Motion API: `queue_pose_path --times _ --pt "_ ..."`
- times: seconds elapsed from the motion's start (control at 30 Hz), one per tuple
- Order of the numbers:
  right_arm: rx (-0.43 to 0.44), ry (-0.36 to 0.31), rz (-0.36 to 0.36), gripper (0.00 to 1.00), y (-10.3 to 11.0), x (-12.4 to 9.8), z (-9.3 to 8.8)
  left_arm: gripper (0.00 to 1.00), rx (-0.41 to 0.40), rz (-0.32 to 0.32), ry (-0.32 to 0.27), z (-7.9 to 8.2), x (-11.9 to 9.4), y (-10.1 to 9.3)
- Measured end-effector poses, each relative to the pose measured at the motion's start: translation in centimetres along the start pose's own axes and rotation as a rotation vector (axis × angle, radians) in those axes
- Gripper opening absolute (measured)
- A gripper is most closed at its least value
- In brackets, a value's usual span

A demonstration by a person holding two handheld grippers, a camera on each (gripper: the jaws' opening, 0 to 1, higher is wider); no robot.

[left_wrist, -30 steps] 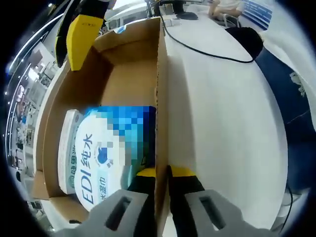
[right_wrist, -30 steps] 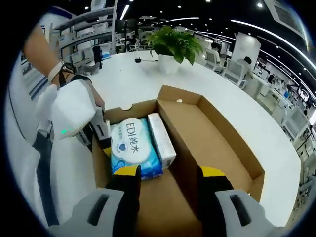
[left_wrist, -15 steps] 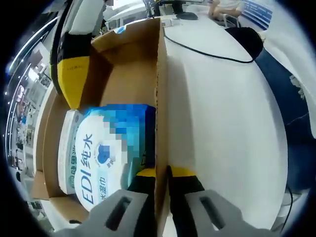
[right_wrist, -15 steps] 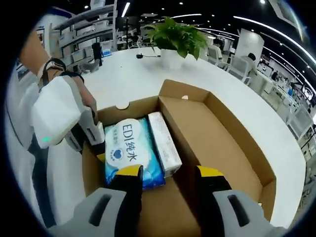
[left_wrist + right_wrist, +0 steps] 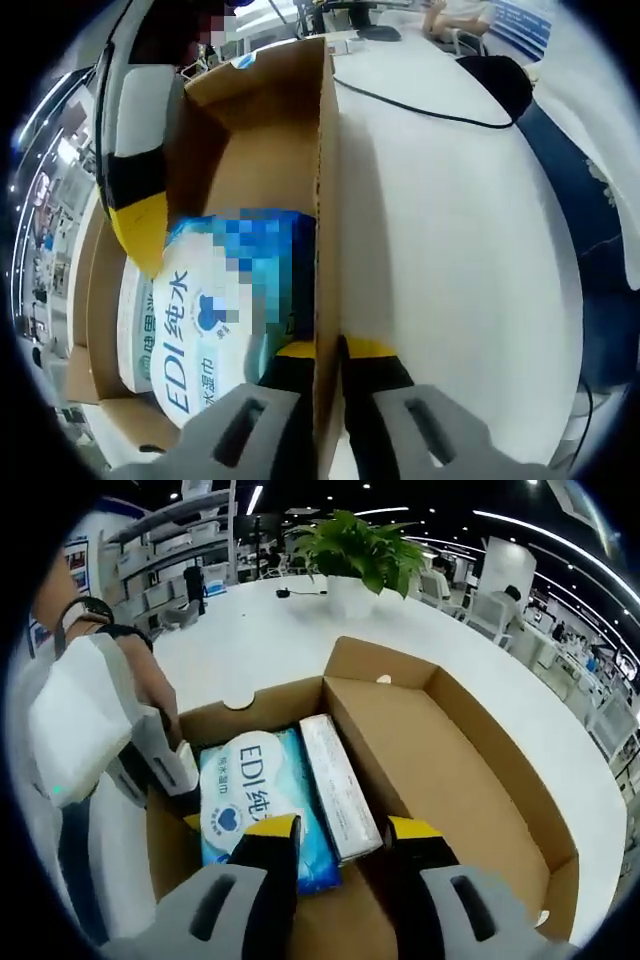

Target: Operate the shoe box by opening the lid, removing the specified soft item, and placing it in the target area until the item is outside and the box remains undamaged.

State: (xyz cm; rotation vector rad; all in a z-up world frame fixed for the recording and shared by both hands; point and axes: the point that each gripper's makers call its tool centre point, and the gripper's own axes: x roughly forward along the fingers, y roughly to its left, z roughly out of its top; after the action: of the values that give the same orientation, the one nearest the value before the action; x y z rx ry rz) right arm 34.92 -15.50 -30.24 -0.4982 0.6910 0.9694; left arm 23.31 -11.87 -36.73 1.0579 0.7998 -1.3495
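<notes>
Box (image 5: 440, 750) sits open on white surface (image 5: 260, 640). Blue wipes pack (image 5: 255, 800) lies inside, next to a slim white carton (image 5: 335, 785). Right claw (image 5: 340, 835) spread wide just above pack & carton, gripping nothing. Left claw (image 5: 322, 350) pinched narrow on box's side wall (image 5: 326, 200), pack just beside it.

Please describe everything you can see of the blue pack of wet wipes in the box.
The blue soft plastic pack of wet wipes has a white oval lid label printed "EDI" with Chinese characters and a small blue heart. It lies flat on the floor of the open brown cardboard shoe box, label up, beside a narrow white carton that touches its long side. The right gripper hangs open just above its near end. In the left gripper view the pack lies against the box wall that the left gripper clamps.
</notes>
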Motion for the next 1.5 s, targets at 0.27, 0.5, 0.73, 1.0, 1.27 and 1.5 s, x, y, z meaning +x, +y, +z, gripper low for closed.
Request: queue_pose_path --times 0.27,0.5,0.73,1.0,1.27,1.5 --pt "-0.096 0.028 -0.073 0.23 -0.5 0.7 -0.2 0.03 -0.001 0.000 -0.004 0.0 0.1 0.1" --pt "-0.098 0.074 -0.066 0.22 -0.8 0.8 -0.8 0.03 -0.001 0.000 -0.005 0.1 0.1 0.1" --pt "-0.126 0.082 -0.051 0.21 -0.8 0.9 -1.0 0.03 -0.001 0.001 -0.005 0.2 0.1 0.2" --pt "-0.138 0.097 -0.044 0.21 -1.1 0.3 -1.6 0.03 -0.007 0.001 -0.011 0.2 0.2 0.2" --pt "-0.137 0.114 -0.060 0.20 -1.6 -1.0 -3.1 0.03 -0.012 -0.002 -0.016 0.3 0.2 0.2" --pt "-0.113 0.136 -0.081 0.20 -1.8 -2.4 -4.7 0.03 -0.011 0.000 -0.017 0.2 0.2 0.2"
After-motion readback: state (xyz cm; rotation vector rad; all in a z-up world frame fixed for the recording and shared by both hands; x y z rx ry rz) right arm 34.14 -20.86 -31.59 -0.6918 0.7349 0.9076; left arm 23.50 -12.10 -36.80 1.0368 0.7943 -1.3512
